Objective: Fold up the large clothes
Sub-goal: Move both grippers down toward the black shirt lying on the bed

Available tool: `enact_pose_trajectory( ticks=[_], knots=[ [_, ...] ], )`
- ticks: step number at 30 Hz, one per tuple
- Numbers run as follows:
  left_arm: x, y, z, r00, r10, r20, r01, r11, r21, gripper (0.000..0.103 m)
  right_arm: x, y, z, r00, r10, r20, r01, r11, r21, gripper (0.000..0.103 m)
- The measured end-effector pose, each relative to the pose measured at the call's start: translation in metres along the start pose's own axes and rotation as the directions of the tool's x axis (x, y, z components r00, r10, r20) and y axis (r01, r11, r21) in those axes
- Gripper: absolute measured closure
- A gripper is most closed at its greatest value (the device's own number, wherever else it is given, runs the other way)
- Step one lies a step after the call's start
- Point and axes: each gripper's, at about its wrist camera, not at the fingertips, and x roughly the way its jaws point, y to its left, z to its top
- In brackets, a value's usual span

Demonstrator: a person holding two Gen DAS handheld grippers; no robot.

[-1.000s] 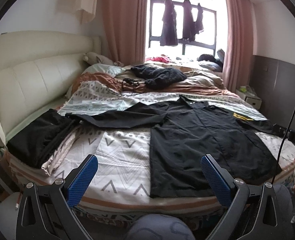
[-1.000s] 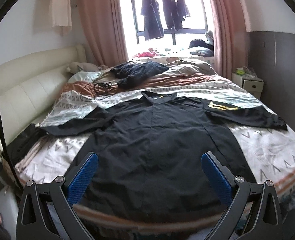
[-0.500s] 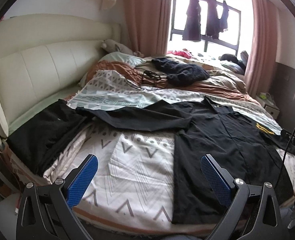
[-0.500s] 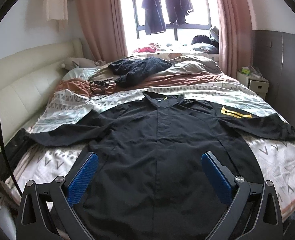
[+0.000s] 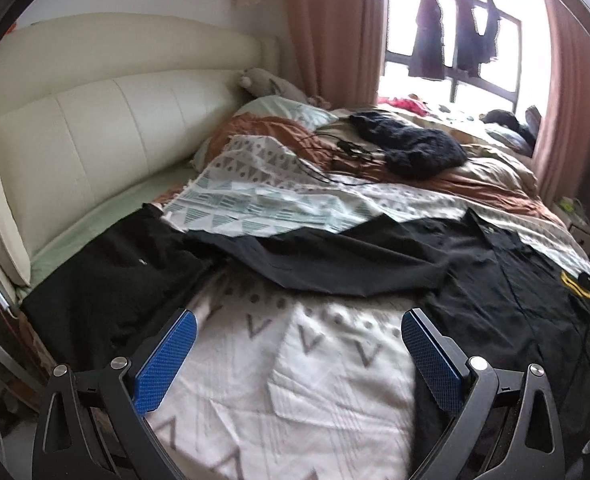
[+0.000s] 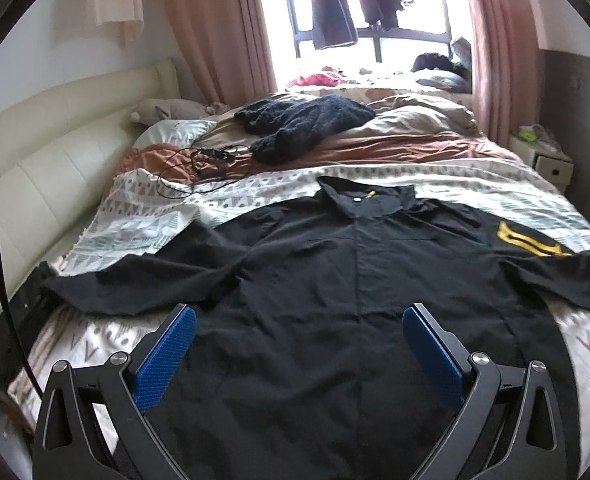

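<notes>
On bed: black shirt spread flat | left tongs, right tongs wide open, empty | risk: single-layer pinch bunches sleeve.

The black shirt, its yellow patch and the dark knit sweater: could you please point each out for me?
black shirt (image 6: 355,280), right wrist view, on the front placket at chest height.
yellow patch (image 6: 523,240), right wrist view, on the middle of the patch.
knit sweater (image 6: 307,120), right wrist view, on the middle of the heap.
</notes>
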Motion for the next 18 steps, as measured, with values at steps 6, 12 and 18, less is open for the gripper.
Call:
enact_pose_trajectory(
  ticks=[6, 12, 18],
  knots=[
    [0.043, 0.025, 0.024, 0.998, 0.033, -0.045, -0.035, 0.998, -0.048, 0.008, 0.048, 0.004, 0.021, 0.999, 0.035, -0.028, -0.034, 0.999, 0.014, 0.0],
    [0.086, 0.049, 0.049, 0.993, 0.067, -0.093, -0.075, 0.994, -0.082, 0.015, 0.101, 0.006, 0.032, 0.99, 0.077, -0.122, -0.072, 0.997, 0.042, 0.015],
    [0.13, 0.085, 0.07, 0.989, 0.054, -0.14, -0.08, 0.978, -0.191, 0.022, 0.143, 0.017, 0.037, 0.979, 0.116, -0.169, -0.114, 0.993, 0.02, 0.029]
  ],
)
